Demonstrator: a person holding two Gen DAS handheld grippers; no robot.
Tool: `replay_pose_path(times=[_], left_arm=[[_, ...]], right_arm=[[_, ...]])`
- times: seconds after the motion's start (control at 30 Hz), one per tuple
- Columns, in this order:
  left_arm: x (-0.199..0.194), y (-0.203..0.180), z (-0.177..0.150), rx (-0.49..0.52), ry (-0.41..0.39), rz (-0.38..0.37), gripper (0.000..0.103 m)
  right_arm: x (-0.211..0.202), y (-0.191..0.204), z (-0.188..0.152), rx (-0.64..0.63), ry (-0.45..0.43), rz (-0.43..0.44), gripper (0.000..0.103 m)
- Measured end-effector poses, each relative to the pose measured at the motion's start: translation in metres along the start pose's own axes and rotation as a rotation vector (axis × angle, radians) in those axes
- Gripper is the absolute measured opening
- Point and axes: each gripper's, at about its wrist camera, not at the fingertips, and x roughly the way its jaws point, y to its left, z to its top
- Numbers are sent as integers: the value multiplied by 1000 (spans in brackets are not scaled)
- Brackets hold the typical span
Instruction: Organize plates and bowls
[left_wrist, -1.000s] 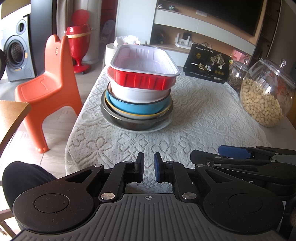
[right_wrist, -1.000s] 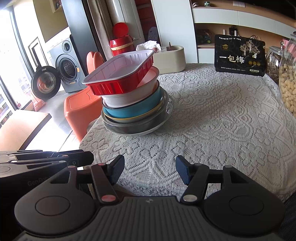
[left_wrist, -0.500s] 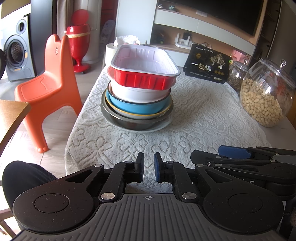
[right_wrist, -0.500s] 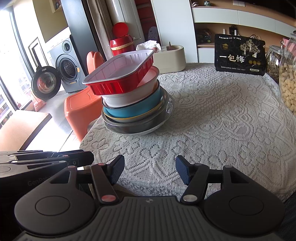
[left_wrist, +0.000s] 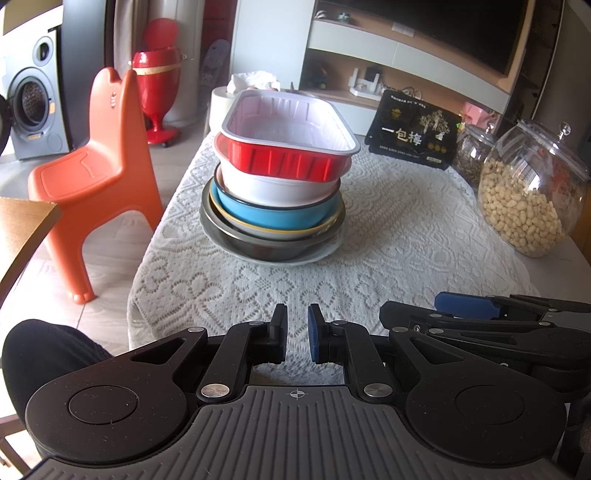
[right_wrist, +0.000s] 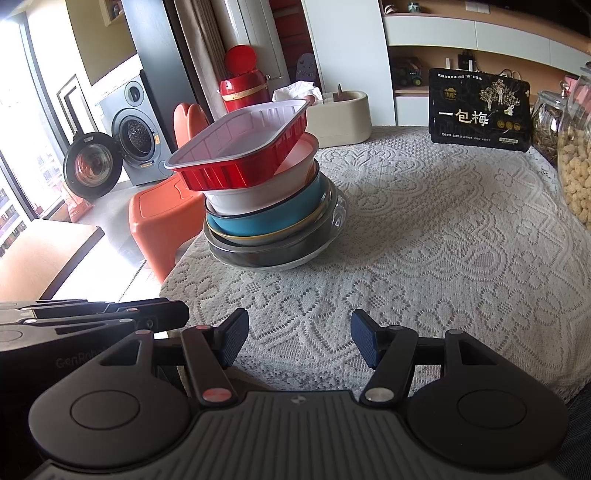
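Note:
One stack of dishes stands on the lace-covered table. From the top: a red rectangular tray with a white inside, a white bowl, a blue bowl, a yellow-rimmed dish, a dark metal bowl and a clear glass plate at the bottom. The tray sits tilted in the right wrist view. My left gripper is nearly shut and empty at the table's near edge. My right gripper is open and empty, beside the left one, also short of the stack.
A glass jar of peanuts and a smaller jar stand at the right. A black printed bag and a beige tissue holder stand at the back. An orange child's chair is left of the table.

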Motion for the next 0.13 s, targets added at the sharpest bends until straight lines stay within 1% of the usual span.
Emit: replay_pose_path(times=[0.13], left_arm=[[-3,-1,0,-7,-22,8,13]], right_arm=[[-2,-3,2,9,-6,5,62]])
